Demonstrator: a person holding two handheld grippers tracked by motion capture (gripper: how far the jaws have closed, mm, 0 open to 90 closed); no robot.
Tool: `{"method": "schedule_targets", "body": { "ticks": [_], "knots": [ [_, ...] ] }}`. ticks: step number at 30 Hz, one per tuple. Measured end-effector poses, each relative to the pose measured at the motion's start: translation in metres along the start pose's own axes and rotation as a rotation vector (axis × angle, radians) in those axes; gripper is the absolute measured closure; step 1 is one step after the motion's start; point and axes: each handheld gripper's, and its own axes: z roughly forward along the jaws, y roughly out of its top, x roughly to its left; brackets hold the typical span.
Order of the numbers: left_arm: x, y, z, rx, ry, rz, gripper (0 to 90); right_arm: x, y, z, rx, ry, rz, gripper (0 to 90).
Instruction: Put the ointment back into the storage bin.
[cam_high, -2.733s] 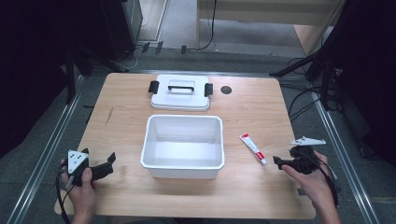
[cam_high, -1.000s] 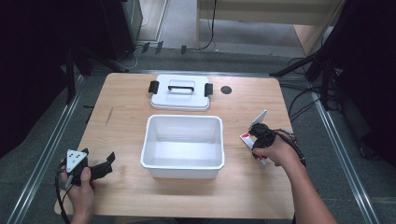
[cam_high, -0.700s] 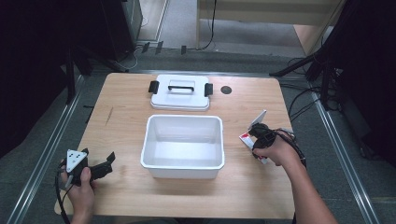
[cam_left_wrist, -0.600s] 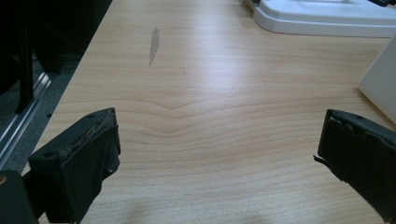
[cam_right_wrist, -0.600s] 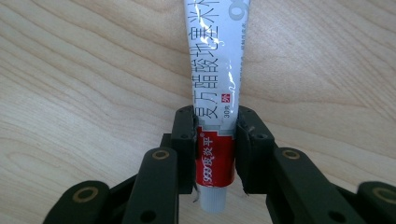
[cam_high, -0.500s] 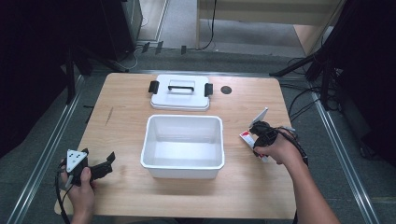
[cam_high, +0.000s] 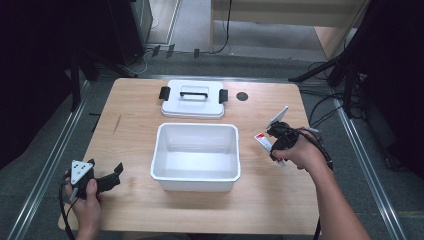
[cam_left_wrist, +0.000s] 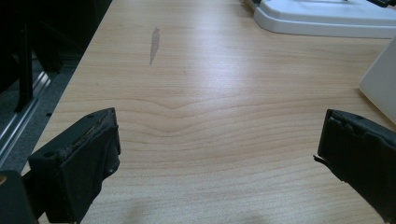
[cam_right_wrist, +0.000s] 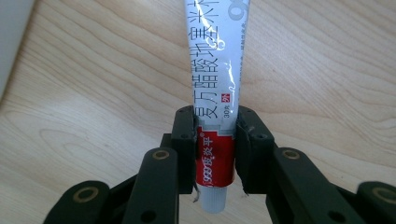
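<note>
Since 2.7 s ago the right gripper has come in from the desk's right edge to the tube; the left gripper has stayed put near the front-left corner. Right fingers now closed on the tube's red cap end, white cap toward the camera, printed body running away over the wood. Tube lies on the desk just right of the bin, apparently not yet lifted. Left fingers wide, nothing between them. Likely step: lift the tube and carry it to the bin. To do it well, keep the squeeze light, since a soft tube may crush or slip; raise it clear of the bin's rim before crossing. Bin is open and empty. Its lid lies behind it, apart, handle up.
</note>
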Motion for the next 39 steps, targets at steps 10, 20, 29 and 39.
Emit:
{"method": "schedule_targets", "body": {
  "ticks": [10,20,29,39],
  "knots": [
    [0.000,0.000,0.000,0.000,0.001,-0.001,0.0,0.007,0.010,-0.020,-0.027,0.001,-0.042,72.8],
    [0.001,0.000,0.001,0.003,0.000,-0.007,0.0,0.019,0.022,-0.039,-0.041,0.005,-0.083,72.8],
    [0.001,0.000,0.000,0.005,-0.003,-0.010,0.0,0.027,0.031,-0.062,-0.062,0.006,-0.102,72.7],
    [0.002,0.000,0.000,0.006,-0.004,-0.014,0.0,0.035,0.040,-0.075,-0.070,0.010,-0.132,72.8]
  ]
}}
